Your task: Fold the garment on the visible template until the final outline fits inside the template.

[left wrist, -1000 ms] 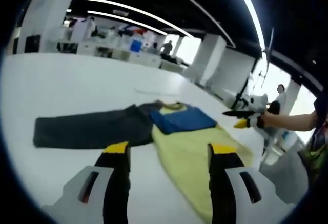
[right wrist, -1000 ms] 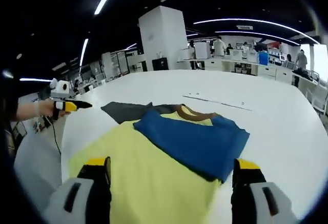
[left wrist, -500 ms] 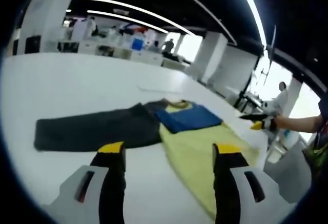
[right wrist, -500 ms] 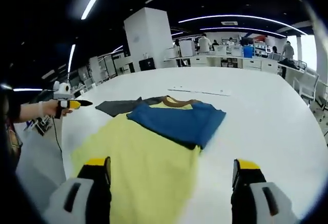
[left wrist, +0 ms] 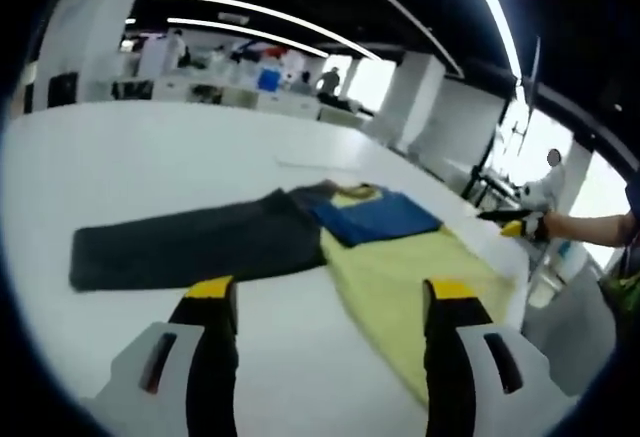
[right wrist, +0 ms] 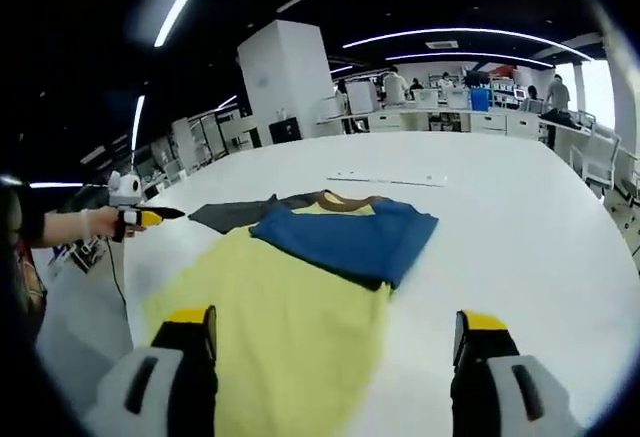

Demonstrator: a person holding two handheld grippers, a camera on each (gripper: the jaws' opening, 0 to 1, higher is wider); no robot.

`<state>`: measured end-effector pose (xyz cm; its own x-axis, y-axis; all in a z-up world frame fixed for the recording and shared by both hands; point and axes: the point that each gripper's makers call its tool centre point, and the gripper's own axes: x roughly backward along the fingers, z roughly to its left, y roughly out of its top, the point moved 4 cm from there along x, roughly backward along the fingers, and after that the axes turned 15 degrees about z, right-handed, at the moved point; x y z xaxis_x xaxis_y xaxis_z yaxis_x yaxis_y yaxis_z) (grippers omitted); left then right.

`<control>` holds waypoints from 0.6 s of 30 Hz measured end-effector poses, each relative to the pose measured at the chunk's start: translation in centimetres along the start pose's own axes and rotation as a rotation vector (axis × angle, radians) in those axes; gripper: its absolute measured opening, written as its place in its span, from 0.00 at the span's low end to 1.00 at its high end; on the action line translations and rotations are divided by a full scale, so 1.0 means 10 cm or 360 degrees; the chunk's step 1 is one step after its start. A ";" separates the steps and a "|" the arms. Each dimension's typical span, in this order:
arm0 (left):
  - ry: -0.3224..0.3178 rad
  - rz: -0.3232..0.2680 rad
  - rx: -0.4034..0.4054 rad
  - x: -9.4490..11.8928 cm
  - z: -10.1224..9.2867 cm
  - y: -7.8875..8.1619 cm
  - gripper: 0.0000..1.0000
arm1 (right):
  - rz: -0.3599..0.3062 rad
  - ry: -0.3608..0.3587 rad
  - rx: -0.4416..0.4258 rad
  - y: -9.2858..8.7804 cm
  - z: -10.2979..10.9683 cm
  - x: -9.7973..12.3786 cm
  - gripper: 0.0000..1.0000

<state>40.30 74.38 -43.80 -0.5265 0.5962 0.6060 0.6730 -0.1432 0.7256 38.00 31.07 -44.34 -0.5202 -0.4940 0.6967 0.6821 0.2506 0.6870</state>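
Observation:
A yellow T-shirt (right wrist: 270,307) lies flat on the white table (right wrist: 500,217), with a blue sleeve (right wrist: 345,237) folded across its chest below a brown collar (right wrist: 345,199). A long dark grey cloth (left wrist: 190,247) stretches away from the collar end; its near tip is the dark grey cloth (right wrist: 235,214) in the right gripper view. In the left gripper view the yellow body (left wrist: 420,277) and blue sleeve (left wrist: 375,217) lie ahead. My left gripper (left wrist: 330,292) is open above the shirt's edge, holding nothing. My right gripper (right wrist: 337,322) is open above the shirt's hem, also holding nothing.
A hand holds the left gripper (right wrist: 150,215) off the table's left edge, and the right gripper (left wrist: 510,222) shows past the far table edge. A thin pale strip (right wrist: 385,179) lies on the table beyond the collar. Desks, pillars and people stand far behind.
Both cameras have drawn back a little from the shirt, so it looks smaller. The garment lies as before. Both grippers stay open.

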 end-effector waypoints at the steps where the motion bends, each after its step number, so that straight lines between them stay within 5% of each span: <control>1: 0.0005 -0.0003 0.0011 0.00 0.03 0.00 0.71 | 0.0005 0.0001 -0.0004 0.00 -0.01 -0.01 1.00; 9: 0.0127 -0.0062 0.0131 0.06 0.36 0.02 0.67 | 0.0010 0.0019 -0.0012 0.02 0.00 -0.06 1.00; 18: 0.0526 -0.0082 0.0229 0.20 0.96 -0.09 0.65 | 0.0006 0.0023 -0.0035 0.00 -0.03 -0.07 0.99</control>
<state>43.64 83.31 -46.38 -0.6852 0.3087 0.6597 0.6951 0.0067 0.7188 38.55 31.16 -44.88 -0.5102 -0.5053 0.6960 0.6953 0.2341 0.6796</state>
